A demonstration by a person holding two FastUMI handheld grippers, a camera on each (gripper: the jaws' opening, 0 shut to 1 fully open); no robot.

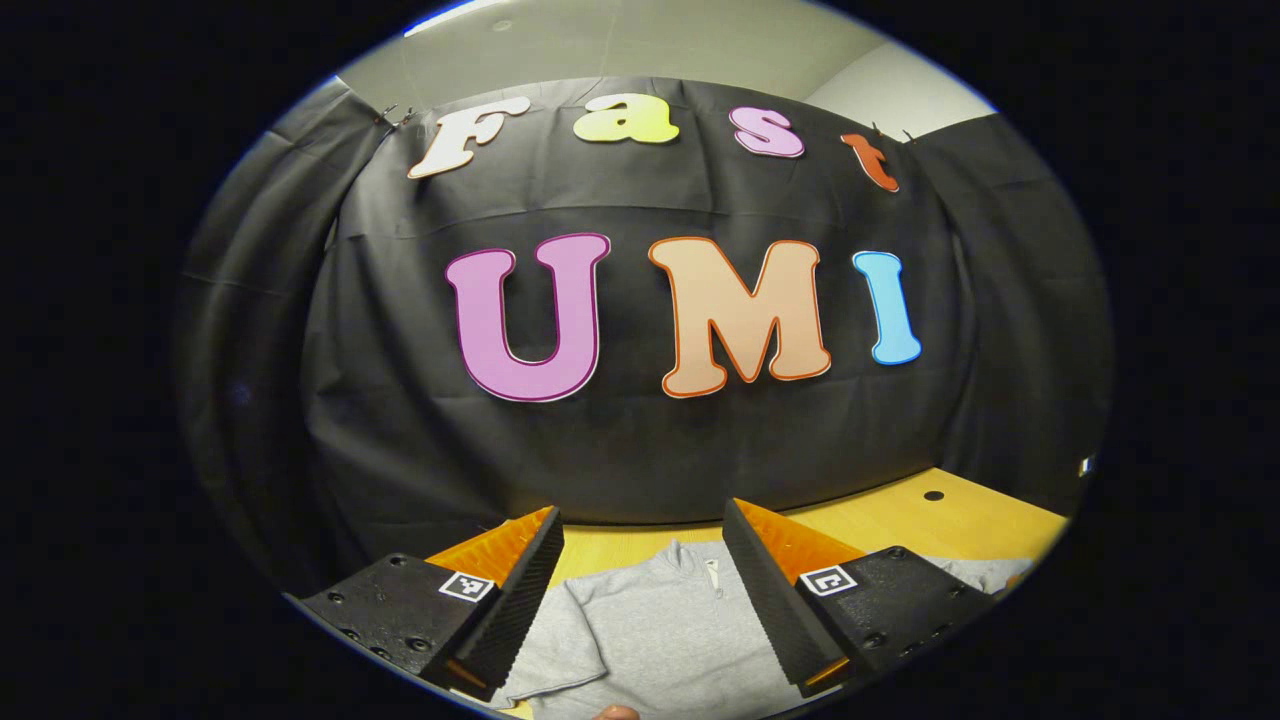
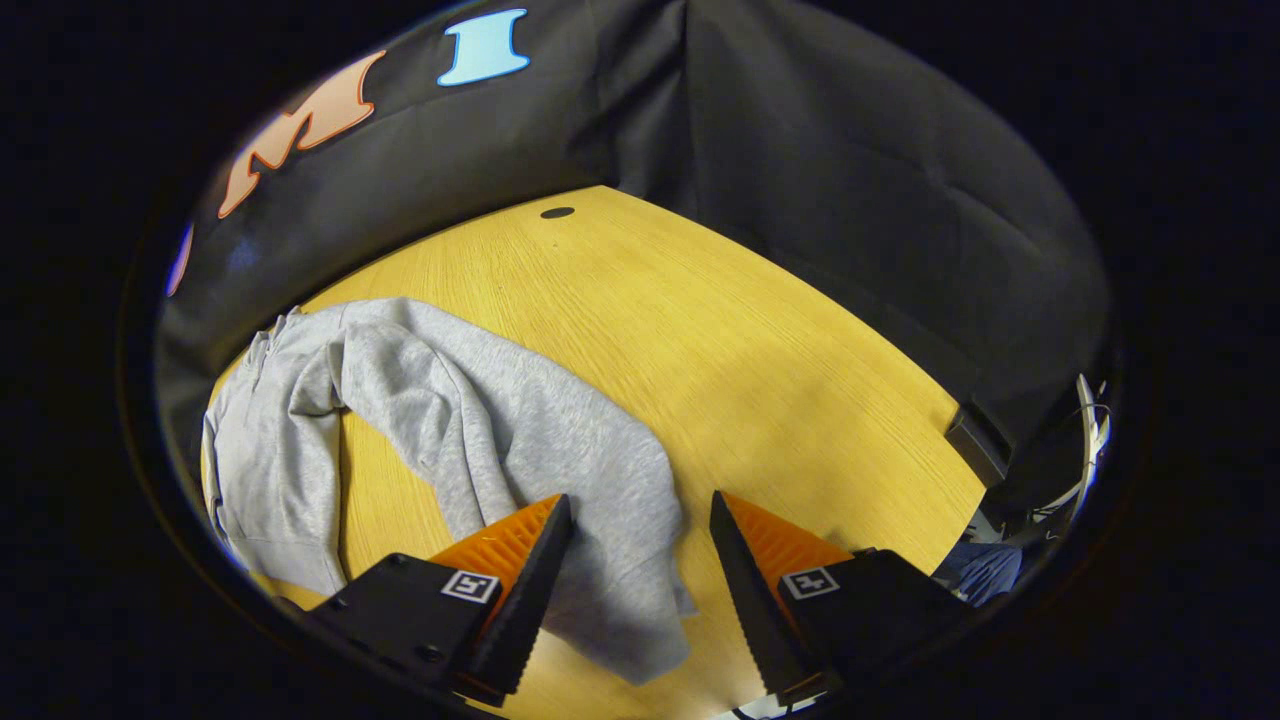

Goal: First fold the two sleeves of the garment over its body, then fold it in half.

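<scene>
A grey sweatshirt [image 1: 660,630] with a short zip collar lies flat on the wooden table [image 1: 900,520]. In the left gripper view my left gripper [image 1: 640,530] hovers open above its chest, collar between the fingers. In the right gripper view one long grey sleeve [image 2: 520,430] runs out from the body [image 2: 265,450] across the table [image 2: 700,330]. Its cuff end lies under my right gripper [image 2: 640,515], which is open just above it, nothing between the fingers.
The black cloth wall closes the table's far side and right side. A small dark hole [image 2: 557,212] sits in the tabletop near the back. Bare wood stretches to the right of the sleeve; cables [image 2: 1085,440] hang past the table's right edge.
</scene>
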